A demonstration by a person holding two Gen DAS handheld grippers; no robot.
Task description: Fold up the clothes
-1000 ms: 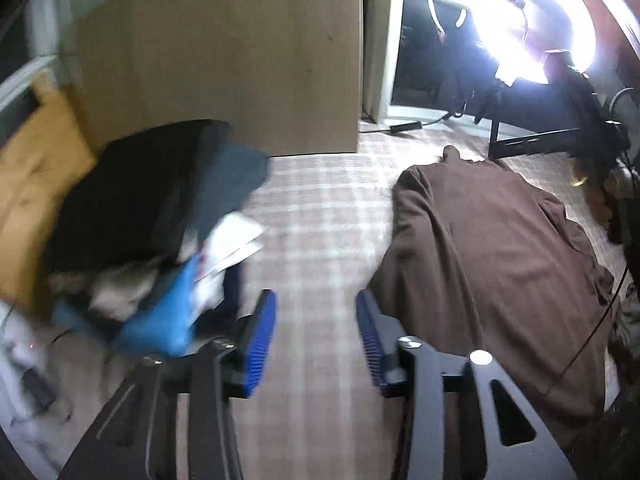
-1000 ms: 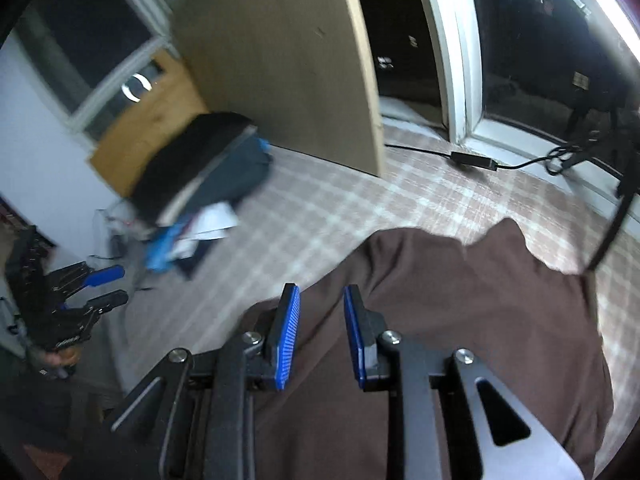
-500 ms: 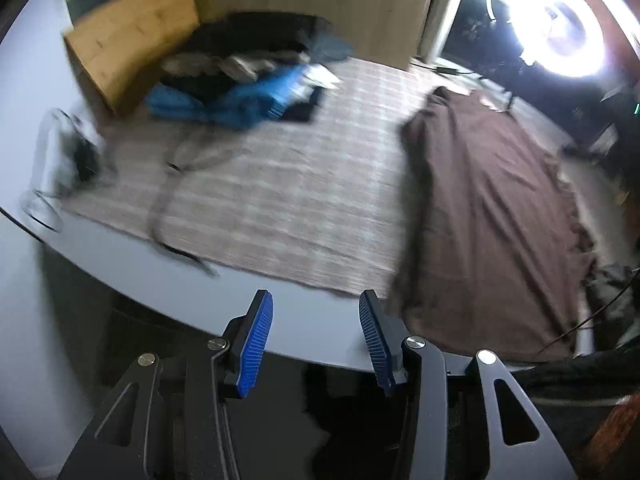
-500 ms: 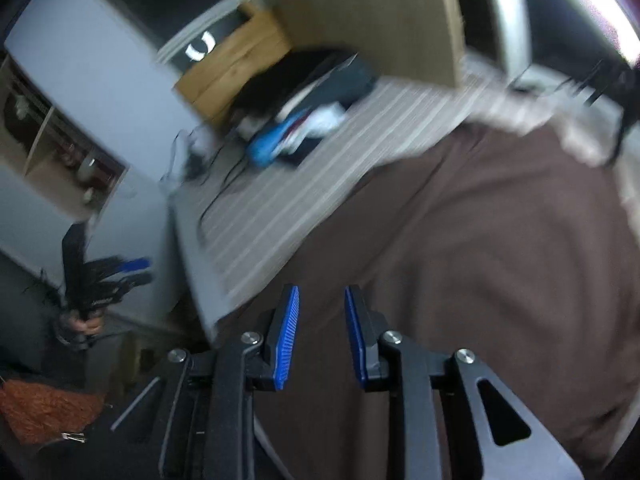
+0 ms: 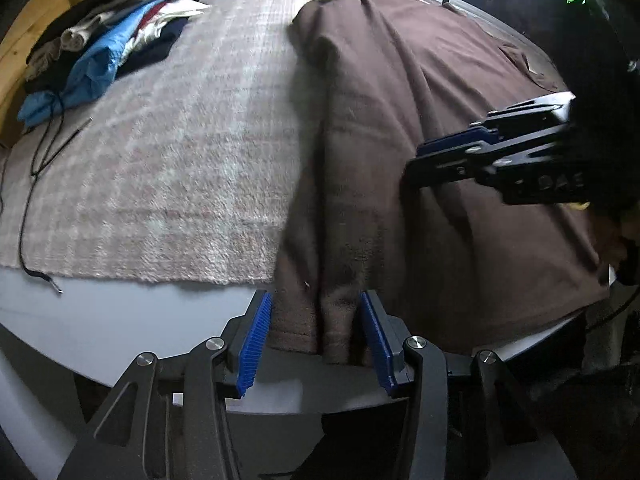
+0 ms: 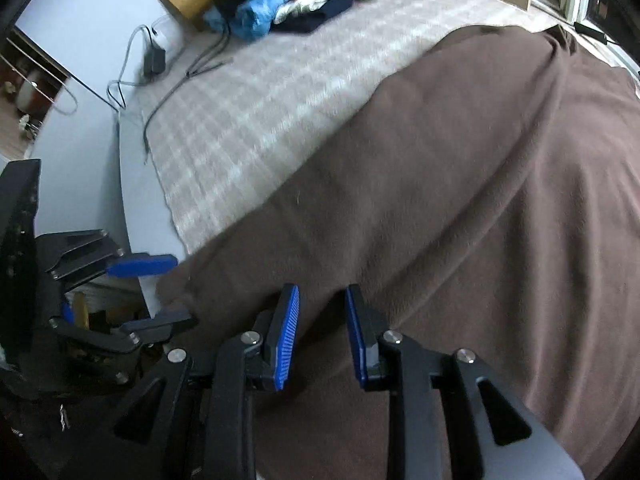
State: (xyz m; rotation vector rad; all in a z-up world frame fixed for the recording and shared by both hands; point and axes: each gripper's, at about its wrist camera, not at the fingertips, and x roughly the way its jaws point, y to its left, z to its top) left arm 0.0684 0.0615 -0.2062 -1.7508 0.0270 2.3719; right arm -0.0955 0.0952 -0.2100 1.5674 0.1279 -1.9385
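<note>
The step in hand looks like the opening grasp: both tools are lining up on the near hem of the large brown fleece garment [image 5: 420, 128], which lies spread flat over the right part of the pale checked woven cloth [image 5: 168, 152] covering the grey-white desk [image 5: 100, 320], its near edge hanging over the desk's rim.

The left tool [image 5: 316, 340] is spread wide, and the garment's near left corner, with a lengthwise fold in it, sits between its blue ribbed pads [image 5: 256, 332]; the pads stand just beside the fleece on either side without pinching it. The right tool [image 6: 322, 332] hovers low over the brown fleece further along the same edge, its pads parted by a moderate gap with nothing gripped; whether its tips touch the cloth I cannot tell.

The next move probably calls for closing each tool on the hem, then lifting both together so the edge carries evenly toward the far side.

A pile of folded clothes, blue and dark [image 5: 104, 48], sits at the far left, well apart.
</note>
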